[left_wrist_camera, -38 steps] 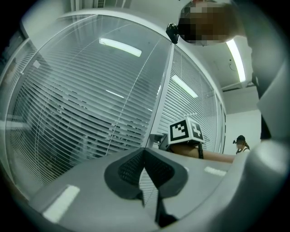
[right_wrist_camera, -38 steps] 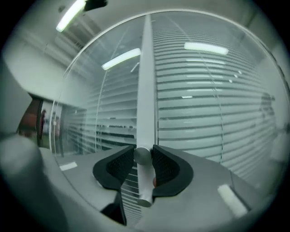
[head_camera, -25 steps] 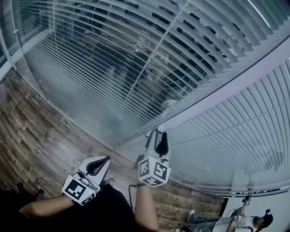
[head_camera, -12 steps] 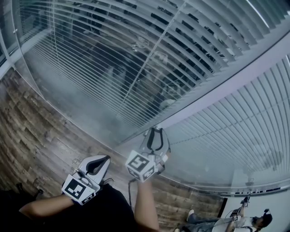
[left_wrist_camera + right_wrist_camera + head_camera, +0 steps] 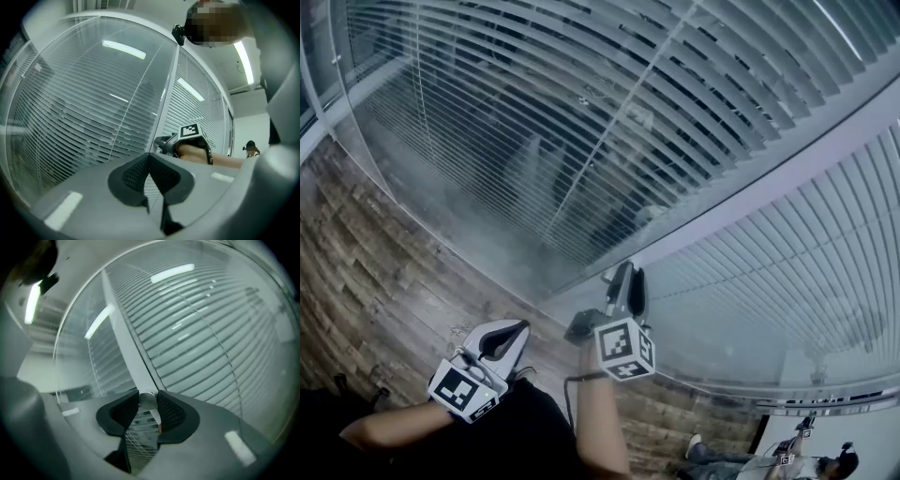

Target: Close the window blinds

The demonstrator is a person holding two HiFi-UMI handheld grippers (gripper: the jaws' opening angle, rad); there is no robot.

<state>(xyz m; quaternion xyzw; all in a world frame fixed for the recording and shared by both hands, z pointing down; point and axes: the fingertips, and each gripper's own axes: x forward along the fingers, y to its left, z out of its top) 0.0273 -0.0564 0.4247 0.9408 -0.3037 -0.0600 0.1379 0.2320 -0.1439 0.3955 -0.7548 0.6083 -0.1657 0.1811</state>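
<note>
The window blinds fill the upper left and centre of the head view behind glass, slats tilted with dark gaps showing between them, while a second set at the right edge appears lighter and flatter. The right tongs reach up to the pale window frame dividing the two panes and are closing on a small grey knob, which fills the gap between the pads. The left tongs hang at lower left above the wooden floor, tips together with nothing held.
</note>
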